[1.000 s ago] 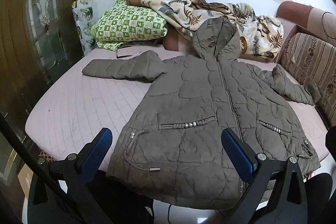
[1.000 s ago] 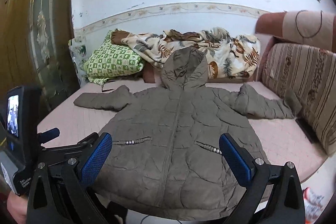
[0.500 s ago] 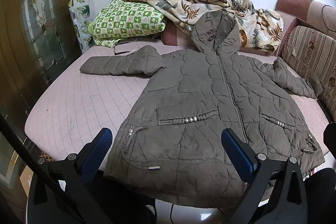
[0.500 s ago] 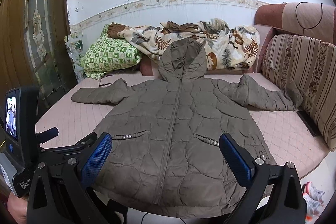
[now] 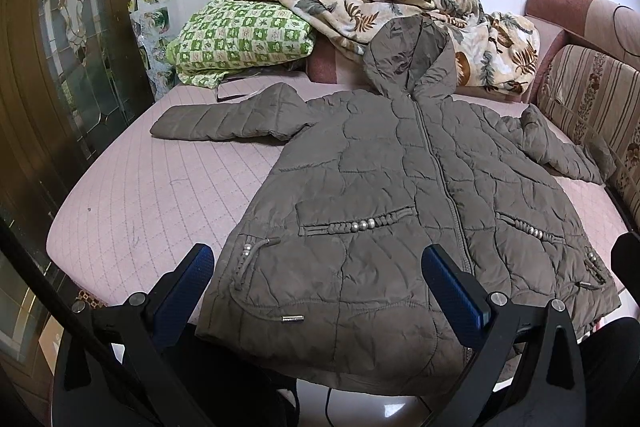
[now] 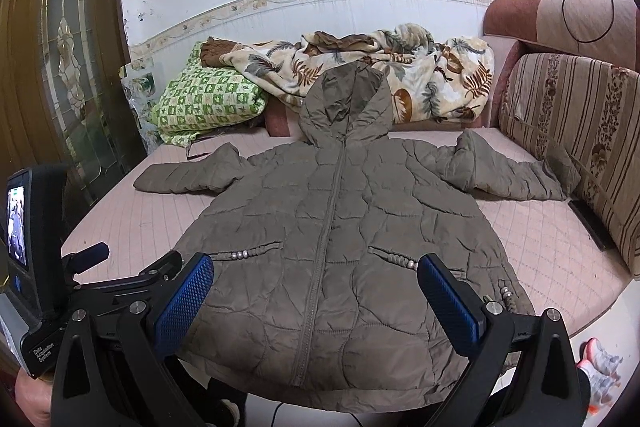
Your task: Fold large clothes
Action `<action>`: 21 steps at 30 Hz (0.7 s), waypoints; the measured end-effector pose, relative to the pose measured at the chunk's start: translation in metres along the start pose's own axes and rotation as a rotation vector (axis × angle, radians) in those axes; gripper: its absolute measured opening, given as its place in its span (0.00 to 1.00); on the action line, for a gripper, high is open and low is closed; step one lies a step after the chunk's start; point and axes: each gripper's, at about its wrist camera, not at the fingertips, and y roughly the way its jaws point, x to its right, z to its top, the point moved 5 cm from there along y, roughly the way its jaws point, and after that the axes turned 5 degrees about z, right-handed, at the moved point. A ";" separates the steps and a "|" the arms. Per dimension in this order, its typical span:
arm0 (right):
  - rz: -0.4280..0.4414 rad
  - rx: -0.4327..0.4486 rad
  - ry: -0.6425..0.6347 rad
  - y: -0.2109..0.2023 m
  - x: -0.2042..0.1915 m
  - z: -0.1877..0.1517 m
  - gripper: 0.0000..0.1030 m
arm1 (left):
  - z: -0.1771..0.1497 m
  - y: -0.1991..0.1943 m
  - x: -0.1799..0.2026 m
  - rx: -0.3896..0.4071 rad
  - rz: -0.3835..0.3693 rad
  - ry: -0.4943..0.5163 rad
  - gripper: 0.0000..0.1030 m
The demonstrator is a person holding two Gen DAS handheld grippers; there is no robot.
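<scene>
- quilted hooded coat [image 5: 400,195]: we see it spread flat, front up, zipped, on the pink bed [image 5: 152,195], sleeves out to both sides, hem overhanging the near edge.
- left claw [image 5: 316,287]: jaws wide apart, above the hem, holding nothing.
- right claw [image 6: 316,287]: jaws wide apart, holding nothing.
- leaf-print blanket [image 6: 400,67], green pillow [image 6: 204,103]: behind the hood.

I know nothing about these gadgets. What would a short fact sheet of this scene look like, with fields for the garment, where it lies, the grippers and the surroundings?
garment: olive hooded quilted coat, zipped, front up
layout: spread flat, both sleeves out sideways, hem hanging over the near edge
surface: pink quilted mattress
left gripper: open, holding nothing, above the hem
right gripper: open, holding nothing, above the hem
behind the coat: green checked pillow, leaf-print blanket
right side: striped sofa back
folding: not yet begun
</scene>
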 end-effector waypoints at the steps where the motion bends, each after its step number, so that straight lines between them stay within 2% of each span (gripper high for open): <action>1: 0.001 -0.002 0.004 0.001 0.001 0.000 1.00 | -0.001 0.001 0.000 -0.002 -0.002 0.001 1.00; 6: 0.000 -0.016 0.028 0.006 0.009 -0.002 1.00 | -0.007 0.007 0.000 -0.015 -0.005 0.010 1.00; 17: -0.001 -0.067 0.077 0.027 0.026 -0.005 1.00 | 0.003 0.021 0.008 -0.051 -0.010 0.030 1.00; 21: 0.014 -0.072 0.091 0.034 0.037 -0.001 1.00 | 0.031 0.026 0.006 0.007 0.006 0.029 1.00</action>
